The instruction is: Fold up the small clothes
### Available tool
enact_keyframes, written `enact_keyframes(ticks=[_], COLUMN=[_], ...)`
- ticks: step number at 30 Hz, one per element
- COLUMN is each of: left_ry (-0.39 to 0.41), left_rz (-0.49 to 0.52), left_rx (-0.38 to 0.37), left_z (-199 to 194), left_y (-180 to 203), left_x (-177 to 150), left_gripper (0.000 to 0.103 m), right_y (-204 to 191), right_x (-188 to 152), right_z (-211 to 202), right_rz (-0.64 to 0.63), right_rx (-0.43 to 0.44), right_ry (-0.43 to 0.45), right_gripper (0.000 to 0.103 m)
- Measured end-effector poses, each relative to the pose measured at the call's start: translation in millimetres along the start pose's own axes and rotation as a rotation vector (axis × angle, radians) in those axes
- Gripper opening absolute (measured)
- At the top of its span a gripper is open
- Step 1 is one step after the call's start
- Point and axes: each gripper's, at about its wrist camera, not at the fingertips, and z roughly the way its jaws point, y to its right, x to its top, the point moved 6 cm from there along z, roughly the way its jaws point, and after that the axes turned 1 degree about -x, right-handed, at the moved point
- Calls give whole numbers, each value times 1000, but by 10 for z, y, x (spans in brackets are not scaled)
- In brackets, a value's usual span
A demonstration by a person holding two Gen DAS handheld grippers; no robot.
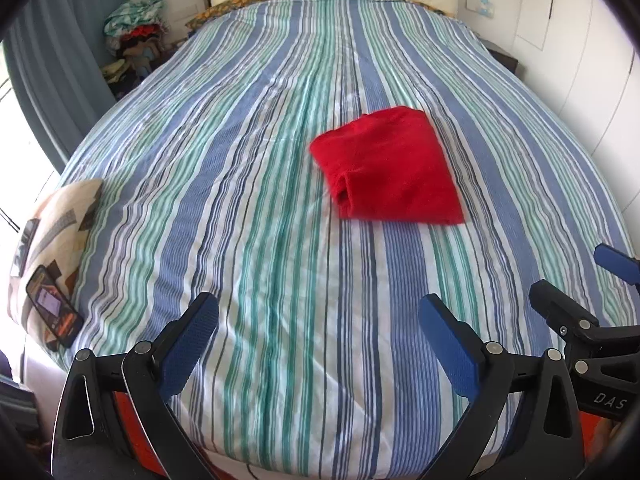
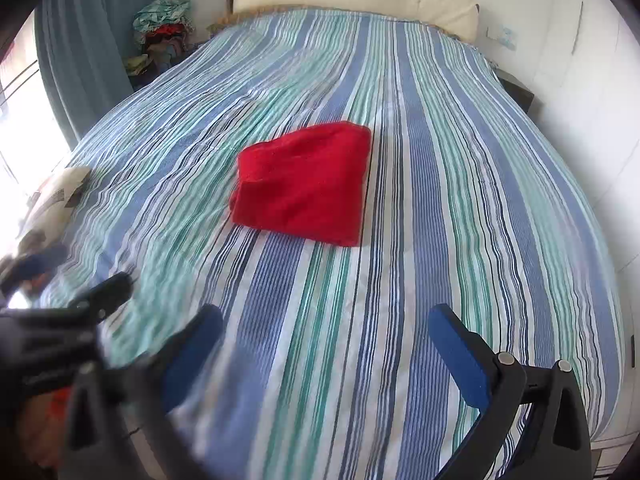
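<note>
Striped bedspread (image 1: 260, 184), patterned pillow (image 1: 60, 216) bearing phone (image 1: 54, 308), clothes heap (image 1: 136, 32), curtain (image 1: 60, 40)

Left gripper (image 1: 319, 346): jaws spread wide, nothing between the blue pads (image 1: 188, 350), held low and level
Right gripper (image 2: 326, 354): jaws spread wide, empty, its left finger blurred
Relation: side by side, apart, each showing at the edge of the other's view

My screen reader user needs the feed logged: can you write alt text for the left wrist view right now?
A folded red garment lies on a blue, green and white striped bedspread, beyond the open, empty left gripper. A phone rests on a patterned pillow at the left edge, and the right gripper shows at lower right.
</note>
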Motion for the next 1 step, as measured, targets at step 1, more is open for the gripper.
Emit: enact_keyframes(ticks=[1], left_ry=[4], left_rz=[1], left_rx=[6], left_z=[-13], left_y=[2], left_x=[9], left_gripper=[101], right_y=[-7], right_x=[5], right_z=[-9], right_rz=[-1], right_rx=[-1], right_ry=[3], right_gripper=[102])
